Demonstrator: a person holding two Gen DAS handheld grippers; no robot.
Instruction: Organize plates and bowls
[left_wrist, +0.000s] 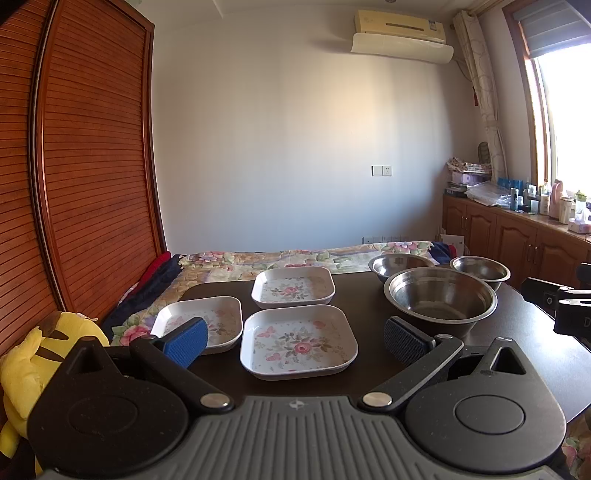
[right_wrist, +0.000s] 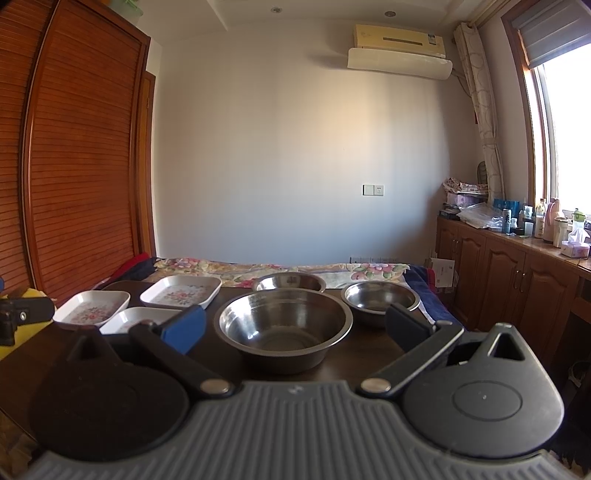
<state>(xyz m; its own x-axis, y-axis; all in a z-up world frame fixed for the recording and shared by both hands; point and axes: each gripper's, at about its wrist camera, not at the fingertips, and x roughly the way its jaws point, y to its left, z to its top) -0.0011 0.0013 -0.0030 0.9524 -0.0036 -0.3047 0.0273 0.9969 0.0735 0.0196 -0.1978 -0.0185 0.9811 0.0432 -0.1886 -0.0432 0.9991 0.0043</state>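
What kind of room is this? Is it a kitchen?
Probably a bedroom, not a kitchen. Behind the dark round table lies a bed with a flowery quilt, beside a tall slatted wooden wardrobe, and a yellow plush toy sits nearby.

On your table (left_wrist: 517, 343), three plates (left_wrist: 298, 341) lie left, three bowls (left_wrist: 441, 299) right; the bed (left_wrist: 258, 258) sits behind it.

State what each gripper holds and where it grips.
Nothing is held. The left gripper and right gripper are both open, apart from the plates and bowls.
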